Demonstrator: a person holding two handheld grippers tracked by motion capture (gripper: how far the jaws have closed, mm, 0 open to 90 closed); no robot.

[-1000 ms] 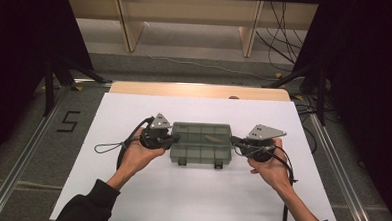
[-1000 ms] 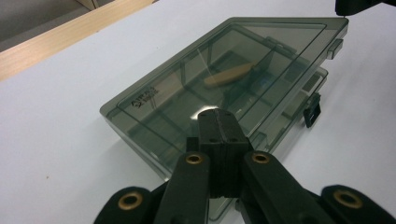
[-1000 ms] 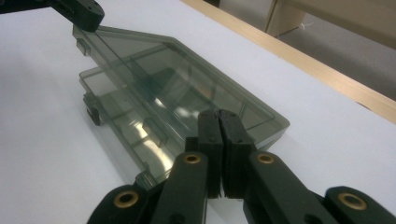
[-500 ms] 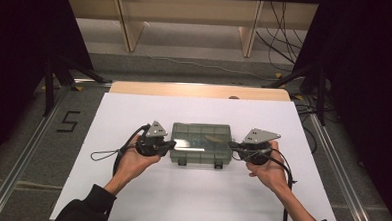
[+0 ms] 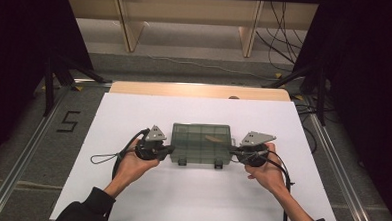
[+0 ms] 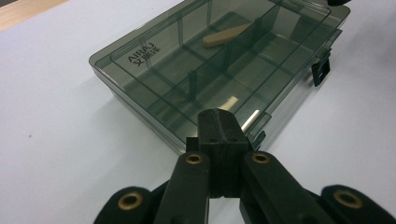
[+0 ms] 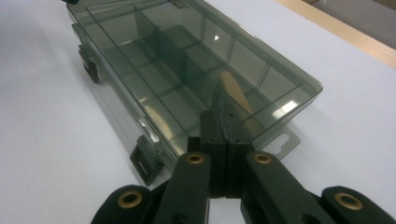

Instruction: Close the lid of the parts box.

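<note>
A smoky clear compartment box (image 5: 201, 142) lies closed on the white table cover, its two black latches (image 5: 218, 164) toward the person. A tan wooden piece (image 6: 226, 35) rests in one compartment, also seen as the tan piece (image 7: 235, 92). My left gripper (image 5: 170, 149) is shut, empty, its tip at the box's left end (image 6: 177, 140). My right gripper (image 5: 233, 153) is shut too, with nothing held, tip at the box's right end (image 7: 261, 126). In the left gripper view the pressed-together jaws of the left gripper (image 6: 219, 126) point at the box's near corner. The right gripper (image 7: 220, 125) sits just above the lid edge.
The white cover (image 5: 195, 200) spreads wide in front of the box. A wooden table edge (image 5: 200, 90) runs along the back. Metal rails (image 5: 341, 172) flank both sides, and cables (image 5: 283, 24) lie on the floor beyond.
Both hands have come down and slightly toward the person, with the gripper tips staying at the two ends of the box. The box has shifted a little toward the near edge.
</note>
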